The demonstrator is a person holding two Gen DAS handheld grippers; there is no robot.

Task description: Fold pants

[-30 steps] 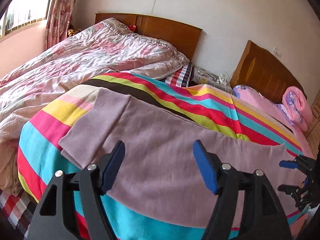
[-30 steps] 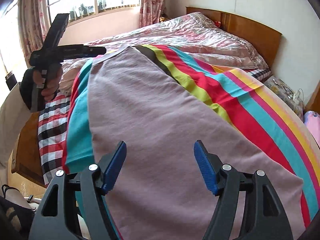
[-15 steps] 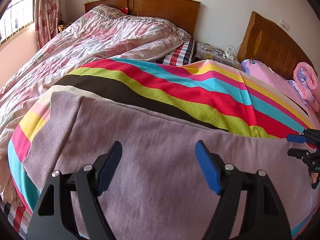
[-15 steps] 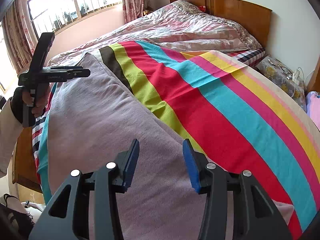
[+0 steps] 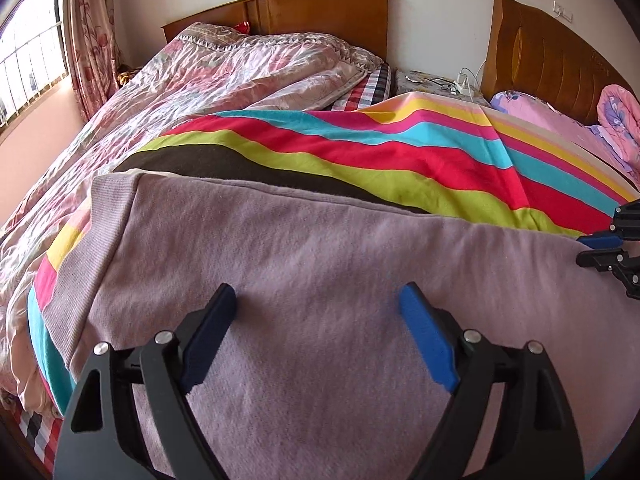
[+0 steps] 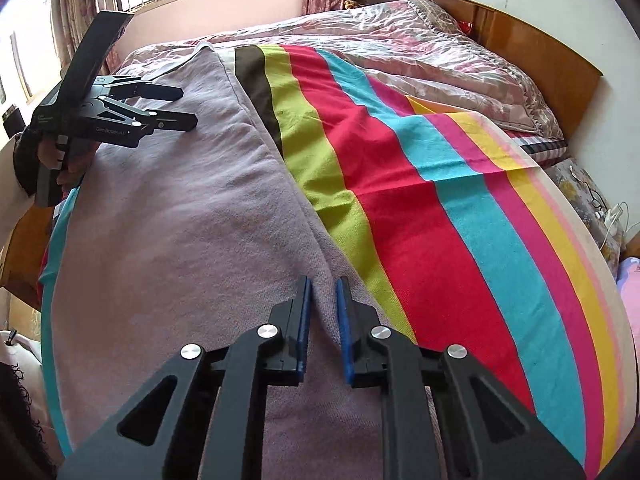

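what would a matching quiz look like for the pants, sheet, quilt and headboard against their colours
Things:
1. pants
2. sheet
3. quilt
4. headboard

Colours:
a. brown wood
b. plain mauve
c. bright stripes
d. pink floral, crumpled

Pairs: 1-b; 2-c; 3-d; 4-a
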